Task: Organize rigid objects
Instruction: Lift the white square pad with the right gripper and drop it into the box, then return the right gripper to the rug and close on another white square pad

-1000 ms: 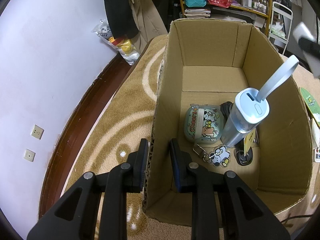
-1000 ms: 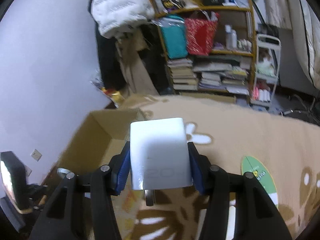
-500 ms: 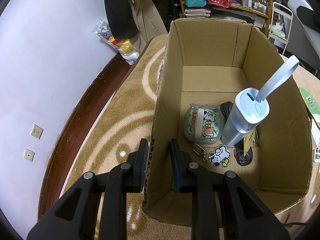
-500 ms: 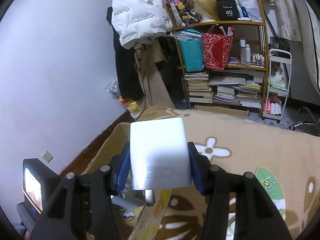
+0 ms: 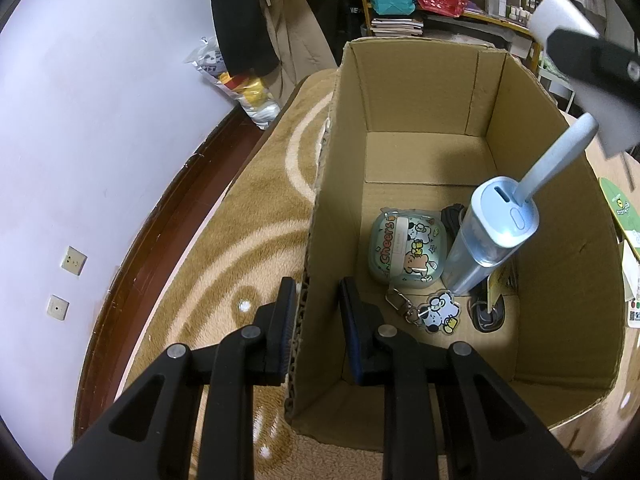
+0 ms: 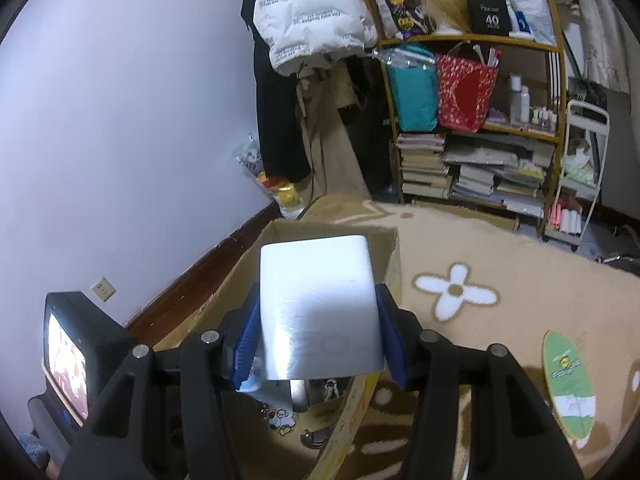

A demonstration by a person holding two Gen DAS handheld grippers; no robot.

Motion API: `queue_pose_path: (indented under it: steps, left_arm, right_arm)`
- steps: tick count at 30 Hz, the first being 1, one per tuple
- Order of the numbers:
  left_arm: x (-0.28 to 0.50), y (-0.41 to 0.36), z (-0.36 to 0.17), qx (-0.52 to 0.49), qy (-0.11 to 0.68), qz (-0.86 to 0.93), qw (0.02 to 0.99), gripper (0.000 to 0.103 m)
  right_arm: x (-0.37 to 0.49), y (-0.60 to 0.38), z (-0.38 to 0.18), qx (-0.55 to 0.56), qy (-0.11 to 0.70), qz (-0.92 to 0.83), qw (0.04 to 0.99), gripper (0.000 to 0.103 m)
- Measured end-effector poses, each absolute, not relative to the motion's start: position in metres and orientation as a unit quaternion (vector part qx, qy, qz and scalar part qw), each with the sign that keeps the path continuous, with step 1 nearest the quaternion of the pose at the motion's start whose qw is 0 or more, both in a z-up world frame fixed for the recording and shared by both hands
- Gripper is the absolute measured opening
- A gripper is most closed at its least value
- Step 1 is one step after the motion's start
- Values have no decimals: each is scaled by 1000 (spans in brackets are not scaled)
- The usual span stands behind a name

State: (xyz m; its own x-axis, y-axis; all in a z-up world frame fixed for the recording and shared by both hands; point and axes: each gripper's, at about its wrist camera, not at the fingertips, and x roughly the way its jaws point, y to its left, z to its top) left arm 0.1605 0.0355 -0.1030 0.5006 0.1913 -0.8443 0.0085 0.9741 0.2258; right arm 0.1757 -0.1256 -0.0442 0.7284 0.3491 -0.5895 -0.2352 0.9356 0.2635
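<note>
Between our right fingers (image 6: 390, 340) we see a smooth, glossy white block (image 6: 318, 308); our left fingers (image 5: 286, 320) straddle matt corrugated cardboard box (image 5: 320, 240).

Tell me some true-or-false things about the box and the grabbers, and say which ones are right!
1. The right gripper holds a white rectangular block. True.
2. The brown cardboard box has nothing inside. False: a green cartoon-printed case, a pale blue bottle with a loop strap and a cartoon dog keychain lie in it.
3. The left gripper has one finger on each side of the box's wall. True.
4. The white block already sits on the box floor. False: it is up in the air.
</note>
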Motion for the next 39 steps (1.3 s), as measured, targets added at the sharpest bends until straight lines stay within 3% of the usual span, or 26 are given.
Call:
queue_pose_path:
  steps: [24, 30, 34, 36, 39]
  left_arm:
    - [157, 39, -104, 96, 494, 56, 862, 23]
    - [156, 39, -104, 96, 494, 54, 863, 23]
    - [157, 38, -104, 98, 494, 55, 862, 23]
    - [157, 38, -104, 99, 494, 55, 862, 23]
    - [158, 39, -104, 98, 494, 54, 862, 23]
  right_arm:
    - [178, -131, -52, 82, 342, 146, 924, 56]
    - [176, -142, -48, 92, 341, 128, 927, 88]
    - [174, -154, -46, 91, 347, 111, 927, 95]
    - [172, -164, -45, 99, 346, 98, 928, 103]
    - [169, -179, -45, 113, 350, 82, 926, 103]
